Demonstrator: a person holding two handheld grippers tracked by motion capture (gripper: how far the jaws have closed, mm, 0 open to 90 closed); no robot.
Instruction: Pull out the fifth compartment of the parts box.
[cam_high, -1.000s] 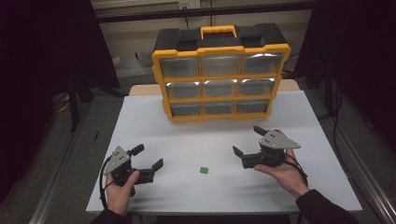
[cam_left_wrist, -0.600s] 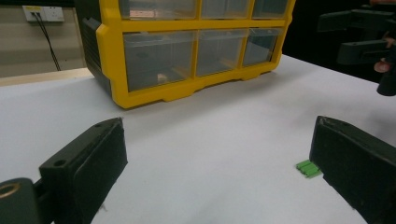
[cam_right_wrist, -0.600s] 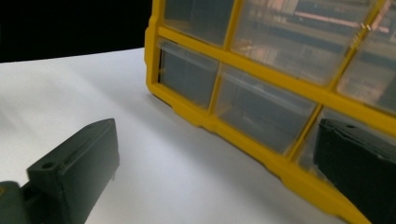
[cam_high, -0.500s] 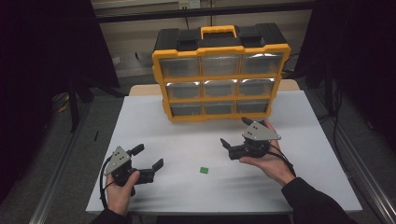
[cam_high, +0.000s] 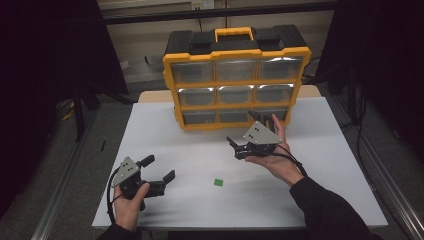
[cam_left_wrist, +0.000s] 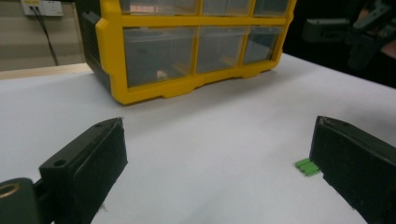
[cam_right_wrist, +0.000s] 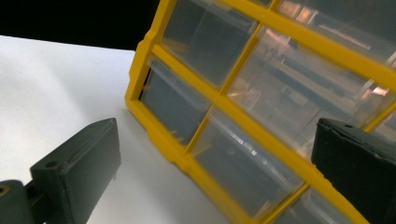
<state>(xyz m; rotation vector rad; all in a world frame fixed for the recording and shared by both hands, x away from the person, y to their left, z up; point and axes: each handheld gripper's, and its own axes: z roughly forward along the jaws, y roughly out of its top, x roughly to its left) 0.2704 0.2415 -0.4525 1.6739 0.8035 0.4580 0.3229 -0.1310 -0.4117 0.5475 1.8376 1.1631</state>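
Right tongs, spread wide and empty, moved from 4 o'clock up to the organizer's bottom drawers at 12. Left tongs parked at 8, gaping, empty. Green block untouched mid-counter. Drawer opening likely next.

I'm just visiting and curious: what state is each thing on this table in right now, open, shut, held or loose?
Drawer cabinet: upright at the back of the table, all drawers shut.
Left hand-held gripper: open, empty, low over the table.
Right hand-held gripper: open, empty, close in front of the bottom drawers.
Green block: lying loose on the table, untouched.
Table: white top.
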